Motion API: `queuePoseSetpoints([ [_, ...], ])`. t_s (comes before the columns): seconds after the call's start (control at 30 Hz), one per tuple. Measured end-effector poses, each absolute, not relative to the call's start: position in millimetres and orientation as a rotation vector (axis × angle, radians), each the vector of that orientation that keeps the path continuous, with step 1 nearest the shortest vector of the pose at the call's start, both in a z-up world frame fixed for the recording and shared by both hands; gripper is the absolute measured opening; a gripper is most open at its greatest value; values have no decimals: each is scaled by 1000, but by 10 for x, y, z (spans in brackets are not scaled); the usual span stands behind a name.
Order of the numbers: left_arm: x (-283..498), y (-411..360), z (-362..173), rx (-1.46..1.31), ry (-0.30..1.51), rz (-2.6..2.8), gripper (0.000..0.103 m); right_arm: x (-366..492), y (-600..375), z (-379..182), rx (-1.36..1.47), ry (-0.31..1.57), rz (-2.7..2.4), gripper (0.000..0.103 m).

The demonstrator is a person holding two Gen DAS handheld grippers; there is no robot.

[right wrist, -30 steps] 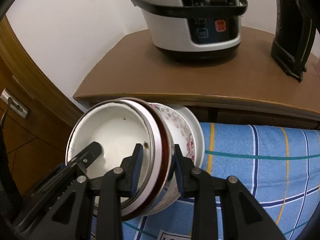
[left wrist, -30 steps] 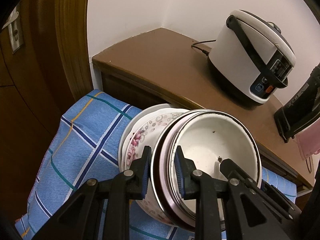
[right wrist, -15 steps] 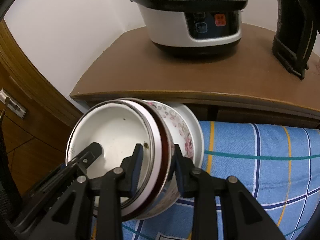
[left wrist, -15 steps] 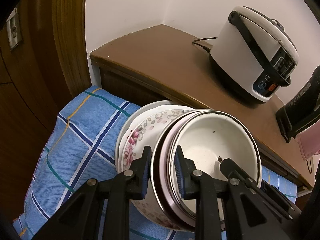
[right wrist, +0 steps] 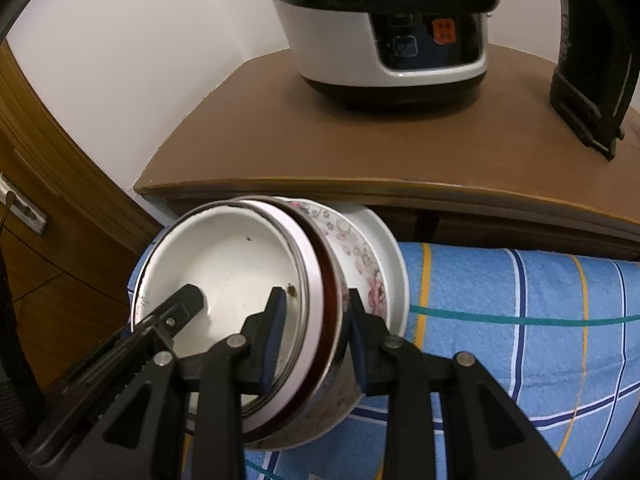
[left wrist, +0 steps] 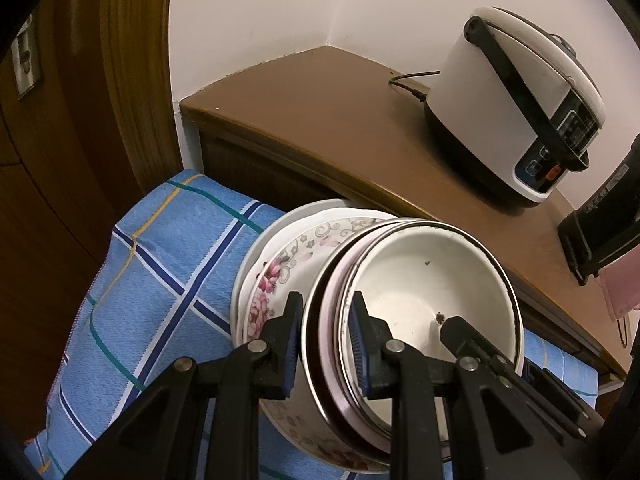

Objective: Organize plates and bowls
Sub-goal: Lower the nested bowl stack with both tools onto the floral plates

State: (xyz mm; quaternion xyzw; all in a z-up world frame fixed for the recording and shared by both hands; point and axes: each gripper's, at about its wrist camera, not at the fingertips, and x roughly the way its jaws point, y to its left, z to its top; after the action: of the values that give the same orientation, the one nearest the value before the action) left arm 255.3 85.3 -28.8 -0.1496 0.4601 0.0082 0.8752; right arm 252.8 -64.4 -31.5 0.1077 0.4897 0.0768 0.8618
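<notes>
Gripping opposite rims of the nested bowl stack (left wrist: 400, 304), left tongs (left wrist: 324, 344) and right tongs (right wrist: 316, 338) hold it tilted above the checked cloth (left wrist: 160, 280), short of the table (left wrist: 320, 120)

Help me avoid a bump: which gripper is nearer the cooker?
Right. The right gripper faces the cooker straight ahead and close; the left gripper sees it farther, off to its right.

Inner bowl (left wrist: 424, 280): white, dark rim, dark specks. Next bowl out (left wrist: 334, 312): pale pink band. Plate (left wrist: 280, 276): pink floral print. Cloth (left wrist: 168, 280): blue plaid, navy/white/teal/yellow lines. Desk (left wrist: 320, 120): brown. Rice cooker (left wrist: 512, 120): white, black trim.
</notes>
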Motion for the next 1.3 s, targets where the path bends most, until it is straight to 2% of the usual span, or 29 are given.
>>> queuePoseSetpoints([
  [0.77,2554,842,-290,-269,941,5,26,2568,-678,-399,235,1025,178,29],
  [1.3,2546,838,-299,-271,956,-18,26,2397,-759,-402,291,1003,180,34],
])
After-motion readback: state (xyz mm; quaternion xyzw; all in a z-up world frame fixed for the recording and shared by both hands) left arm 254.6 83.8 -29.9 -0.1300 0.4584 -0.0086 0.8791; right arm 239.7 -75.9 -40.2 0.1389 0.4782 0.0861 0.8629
